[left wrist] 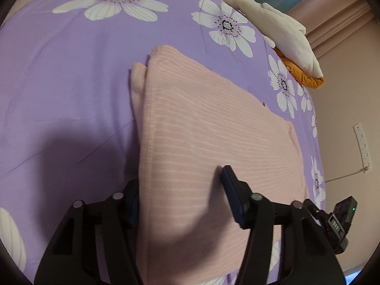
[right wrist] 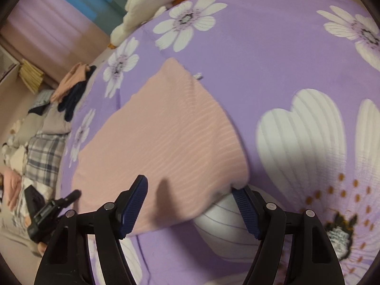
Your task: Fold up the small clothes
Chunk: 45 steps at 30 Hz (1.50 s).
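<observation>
On the bed (left wrist: 59,76), purple floral sheet: pink ribbed garment (left wrist: 201,130) lies flat, already folded to a rough rectangle, layered edges at its far-left corner. Left gripper (left wrist: 180,190) jaws wide, straddling the garment's near-left edge. Right gripper (right wrist: 190,197) jaws wide over the near-right corner, one finger just beside the hem. Judgement: next fold wants both jaws pinching all layers at matching corners, lifting evenly, keeping edges aligned.

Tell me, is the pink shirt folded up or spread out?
Folded: the pink shirt lies as a neat layered rectangle, an under layer peeking out at one edge.
</observation>
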Motion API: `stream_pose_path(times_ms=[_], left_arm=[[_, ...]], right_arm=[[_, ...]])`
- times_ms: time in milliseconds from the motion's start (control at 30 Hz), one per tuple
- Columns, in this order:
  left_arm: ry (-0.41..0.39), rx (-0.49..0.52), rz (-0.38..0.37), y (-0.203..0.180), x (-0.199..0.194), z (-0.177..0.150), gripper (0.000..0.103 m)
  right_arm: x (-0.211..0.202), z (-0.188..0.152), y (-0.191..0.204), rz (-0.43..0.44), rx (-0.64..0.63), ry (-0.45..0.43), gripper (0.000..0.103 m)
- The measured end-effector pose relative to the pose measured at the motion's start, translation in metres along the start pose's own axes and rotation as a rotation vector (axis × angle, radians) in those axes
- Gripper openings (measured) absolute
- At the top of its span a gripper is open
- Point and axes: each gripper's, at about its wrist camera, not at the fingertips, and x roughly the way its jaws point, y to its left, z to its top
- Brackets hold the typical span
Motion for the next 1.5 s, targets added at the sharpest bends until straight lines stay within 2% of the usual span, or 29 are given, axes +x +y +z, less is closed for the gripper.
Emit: stream_pose_path(times_ms=[100, 167, 233, 300, 333, 400, 533, 733, 933, 1100, 1233, 1367, 1500], left_arm=[[-0.010, 0.012, 0.030, -0.006, 0.004, 0.002, 0.047], [-0.020, 0.018, 0.053, -0.010, 0.006, 0.001, 0.042], [-0.028, 0.025, 0.059, -0.013, 0.006, 0.000, 0.028], [-0.043, 0.029, 0.071, -0.017, 0.004, -0.002, 0.023], [-0.052, 0.040, 0.082, -0.020, 0.002, -0.003, 0.020], [-0.072, 0.051, 0.083, -0.027, -0.004, -0.005, 0.019], [-0.101, 0.047, 0.035, -0.039, -0.024, -0.009, 0.018], [-0.070, 0.097, 0.035, -0.057, -0.043, -0.034, 0.019], [-0.038, 0.089, 0.026, -0.057, -0.053, -0.069, 0.019], [-0.027, 0.087, 0.067, -0.049, -0.053, -0.093, 0.021], [-0.014, 0.070, 0.128, -0.039, -0.047, -0.101, 0.029], [-0.026, 0.080, 0.131, -0.037, -0.054, -0.106, 0.031], [-0.033, 0.075, 0.125, -0.033, -0.063, -0.109, 0.033]], right_arm=[[0.011, 0.002, 0.004, 0.019, 0.000, -0.014, 0.064], [0.020, 0.006, 0.007, 0.026, -0.001, -0.025, 0.050], [0.025, 0.008, 0.006, 0.046, 0.018, -0.026, 0.032], [0.026, 0.007, 0.006, 0.061, 0.023, -0.031, 0.020], [0.024, 0.006, 0.008, 0.063, 0.020, -0.037, 0.019], [0.017, 0.003, 0.011, 0.049, 0.001, -0.063, 0.016], [-0.010, 0.000, 0.019, 0.055, -0.036, -0.118, 0.015], [-0.049, -0.010, 0.025, 0.046, -0.062, -0.160, 0.015], [-0.070, -0.024, 0.026, 0.011, -0.093, -0.169, 0.015], [-0.075, -0.040, 0.023, -0.022, -0.108, -0.157, 0.015], [-0.069, -0.041, 0.024, -0.069, -0.126, -0.147, 0.015], [-0.066, -0.043, 0.031, -0.113, -0.163, -0.156, 0.015], [-0.069, -0.041, 0.044, -0.122, -0.209, -0.180, 0.015]])
